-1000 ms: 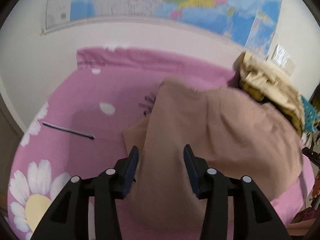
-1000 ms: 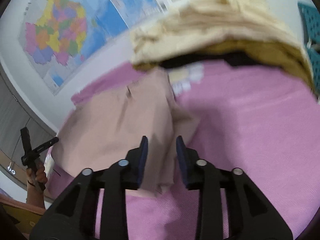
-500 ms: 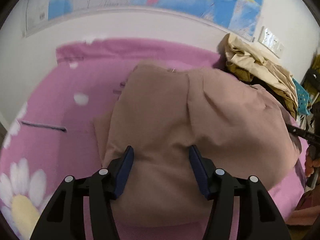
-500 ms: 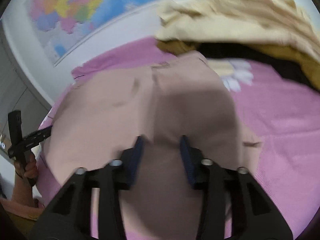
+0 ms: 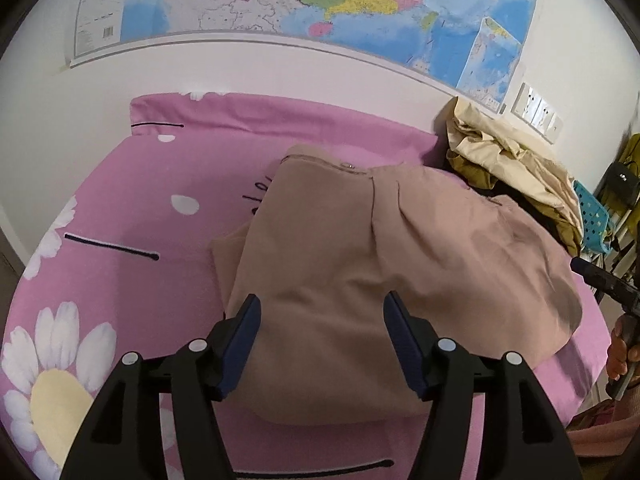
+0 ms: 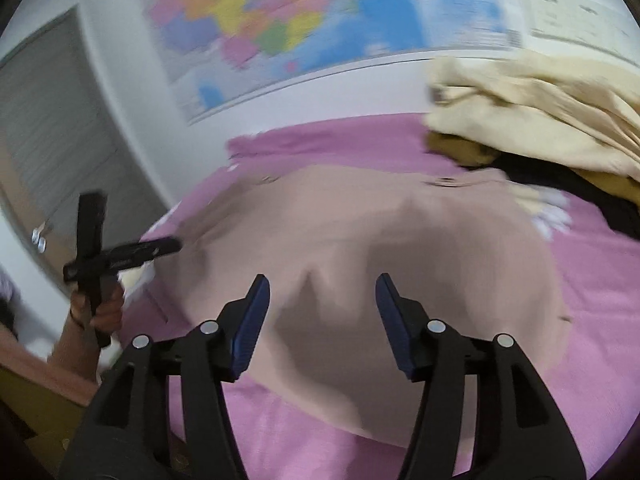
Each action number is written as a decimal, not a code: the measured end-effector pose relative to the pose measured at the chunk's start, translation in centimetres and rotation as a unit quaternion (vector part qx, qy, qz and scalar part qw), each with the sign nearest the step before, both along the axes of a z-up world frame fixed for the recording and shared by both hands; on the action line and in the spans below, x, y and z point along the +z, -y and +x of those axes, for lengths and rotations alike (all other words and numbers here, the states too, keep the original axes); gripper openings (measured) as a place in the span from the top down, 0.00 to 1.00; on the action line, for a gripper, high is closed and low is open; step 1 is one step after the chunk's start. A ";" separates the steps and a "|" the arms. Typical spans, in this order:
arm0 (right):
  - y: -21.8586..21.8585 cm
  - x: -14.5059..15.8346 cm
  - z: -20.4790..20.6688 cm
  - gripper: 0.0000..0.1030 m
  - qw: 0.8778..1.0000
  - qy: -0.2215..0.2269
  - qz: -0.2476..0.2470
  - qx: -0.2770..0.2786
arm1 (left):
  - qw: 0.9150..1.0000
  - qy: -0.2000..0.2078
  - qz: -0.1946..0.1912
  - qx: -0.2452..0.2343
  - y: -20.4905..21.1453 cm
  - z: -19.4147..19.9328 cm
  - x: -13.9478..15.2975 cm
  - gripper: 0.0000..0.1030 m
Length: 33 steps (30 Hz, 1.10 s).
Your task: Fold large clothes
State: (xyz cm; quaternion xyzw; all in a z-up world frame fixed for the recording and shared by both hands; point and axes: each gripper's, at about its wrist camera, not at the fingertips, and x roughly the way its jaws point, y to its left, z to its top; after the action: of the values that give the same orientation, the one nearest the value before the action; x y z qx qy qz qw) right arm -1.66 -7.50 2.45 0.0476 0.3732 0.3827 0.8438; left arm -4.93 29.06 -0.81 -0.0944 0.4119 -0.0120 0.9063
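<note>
A folded tan garment [image 5: 360, 260] lies on the pink flowered bedsheet [image 5: 132, 200]. It also shows in the right wrist view [image 6: 360, 232], blurred. My left gripper [image 5: 322, 324] is open and empty, hovering over the garment's near edge. My right gripper [image 6: 322, 300] is open and empty above the garment's other side. The left gripper's body [image 6: 104, 256] shows in a hand at the left of the right wrist view. The right gripper's tip [image 5: 600, 280] shows at the right edge of the left wrist view.
A pile of cream and mustard clothes [image 5: 516, 168] lies at the bed's far right corner, also in the right wrist view [image 6: 540, 120]. A wall with a map [image 5: 320, 0] stands behind the bed. A grey door [image 6: 52, 140] is to the left.
Both grippers have opened wider and drawn back from the tan garment, which now lies released and folded on the bed. The right wrist view has swung left.
</note>
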 end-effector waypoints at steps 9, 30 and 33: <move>-3.1 -4.8 1.1 0.47 0.996 -0.066 -0.053 0.024 | 0.999 -0.029 0.020 0.018 0.1 0.3 -1.5 0.41; -18.3 -1.9 -6.8 0.23 0.942 0.152 -0.177 0.241 | 0.998 -0.009 -0.049 0.050 -1.8 -6.2 0.2 0.33; -19.8 -3.0 -7.7 0.23 0.927 0.179 -0.213 0.253 | 0.997 -0.014 -0.050 0.050 -1.4 -6.7 0.0 0.33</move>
State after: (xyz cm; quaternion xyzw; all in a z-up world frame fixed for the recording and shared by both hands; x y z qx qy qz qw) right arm -9.36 12.31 -0.56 -0.2984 0.2883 0.4975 0.7618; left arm -11.67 30.45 -0.84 -0.1605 0.4183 0.0138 0.8939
